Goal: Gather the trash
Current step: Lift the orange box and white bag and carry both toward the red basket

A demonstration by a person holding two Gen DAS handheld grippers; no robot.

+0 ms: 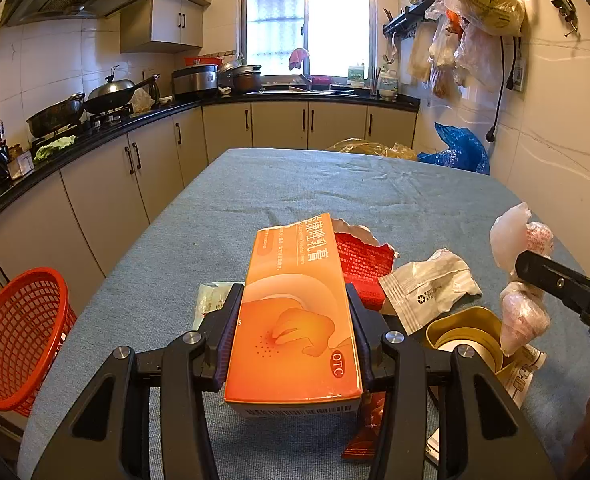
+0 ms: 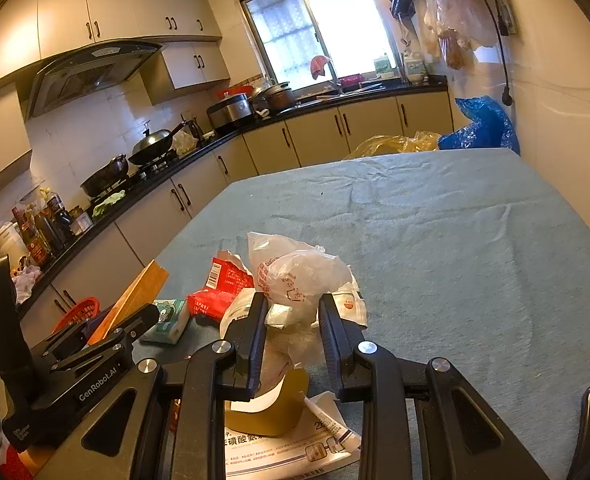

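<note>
While the orange box [image 1: 295,312] sits clamped lengthwise in my left gripper [image 1: 293,292] above the table [image 1: 335,184], it could slip before reaching the red basket [image 1: 19,340], since its smooth glossy card offers little grip. My right gripper [image 2: 293,300] pinches a crumpled, translucent plastic bag [image 2: 295,276].

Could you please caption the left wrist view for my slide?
Left gripper clamps an orange cardboard medicine box above the blue-clothed table.
</note>
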